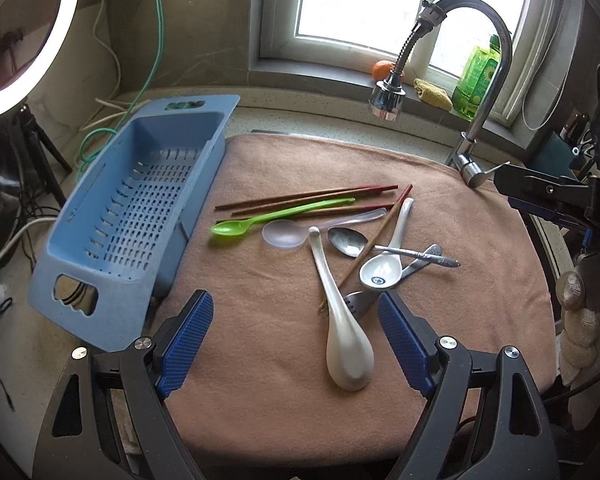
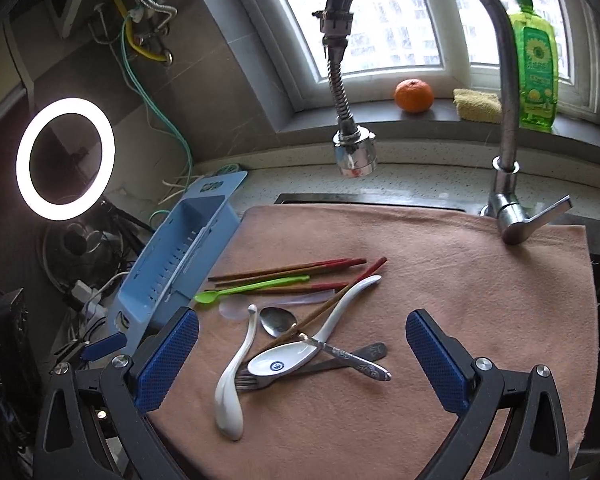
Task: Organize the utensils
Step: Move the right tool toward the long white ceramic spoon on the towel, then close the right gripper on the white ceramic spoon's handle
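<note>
Blue basket empty; I hold both grippers released, nearest the white spoon, my likely first pick.

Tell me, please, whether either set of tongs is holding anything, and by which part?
Nothing is held. The left tongs and right tongs are both open above the utensils.
</note>
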`<state>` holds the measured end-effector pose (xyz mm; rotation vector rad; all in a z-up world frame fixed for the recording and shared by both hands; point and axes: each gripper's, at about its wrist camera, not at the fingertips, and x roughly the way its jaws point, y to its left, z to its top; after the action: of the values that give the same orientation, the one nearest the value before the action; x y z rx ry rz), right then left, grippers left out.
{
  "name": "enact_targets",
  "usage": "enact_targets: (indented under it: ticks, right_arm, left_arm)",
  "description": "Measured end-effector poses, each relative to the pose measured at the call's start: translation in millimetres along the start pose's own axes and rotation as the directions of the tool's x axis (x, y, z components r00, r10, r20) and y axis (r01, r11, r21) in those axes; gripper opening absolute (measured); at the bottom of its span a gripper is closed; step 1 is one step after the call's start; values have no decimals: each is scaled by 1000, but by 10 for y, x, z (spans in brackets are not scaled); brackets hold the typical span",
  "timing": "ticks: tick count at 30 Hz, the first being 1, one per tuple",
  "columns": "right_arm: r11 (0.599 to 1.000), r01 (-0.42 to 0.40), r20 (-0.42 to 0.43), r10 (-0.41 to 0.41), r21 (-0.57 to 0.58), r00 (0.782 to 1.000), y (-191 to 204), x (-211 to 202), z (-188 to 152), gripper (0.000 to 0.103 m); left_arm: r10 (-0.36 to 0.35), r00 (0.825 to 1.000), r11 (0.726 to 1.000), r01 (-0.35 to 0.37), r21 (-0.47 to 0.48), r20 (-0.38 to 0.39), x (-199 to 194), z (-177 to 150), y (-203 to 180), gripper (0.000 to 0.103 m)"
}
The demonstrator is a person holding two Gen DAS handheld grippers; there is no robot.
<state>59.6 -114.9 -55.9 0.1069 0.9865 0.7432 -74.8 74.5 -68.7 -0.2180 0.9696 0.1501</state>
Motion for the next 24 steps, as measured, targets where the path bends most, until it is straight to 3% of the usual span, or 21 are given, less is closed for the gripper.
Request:
enact_targets:
  ticks: [4, 8, 11, 14, 18, 20, 24]
  right_arm:
    - [995, -102, -99, 103, 17, 990, 68, 251, 1, 103]
    - [981, -188, -182, 192, 36, 964, 171, 480, 23, 100]
    - [974, -224, -253, 222, 21, 942, 289, 662, 27, 87]
    - [970, -245, -337, 231, 1, 913, 388, 862, -3, 65]
    - [970, -238, -430, 240, 59, 870, 351, 1156, -80, 44]
    - [969, -231, -456, 246, 87, 855, 317, 1247, -113, 37]
    - [967, -228, -487, 255, 115, 835, 297, 1354, -171, 36]
  left_arm:
    - [-19, 1000, 1000, 19, -16, -16, 70, -146, 30, 84]
    - [-69, 997, 997, 67, -43, -40, 171, -262, 54, 83]
    - [-117, 992, 992, 114, -59, -53, 251, -349, 18, 80]
    - [-140, 988, 989, 136, -62, -66, 331, -406, -23, 76]
    - [-150, 986, 988, 146, -56, -79, 414, -438, -56, 70]
    - [-152, 985, 987, 148, -55, -78, 433, -447, -58, 68]
    - [-154, 985, 988, 152, -39, -72, 461, -448, -77, 67]
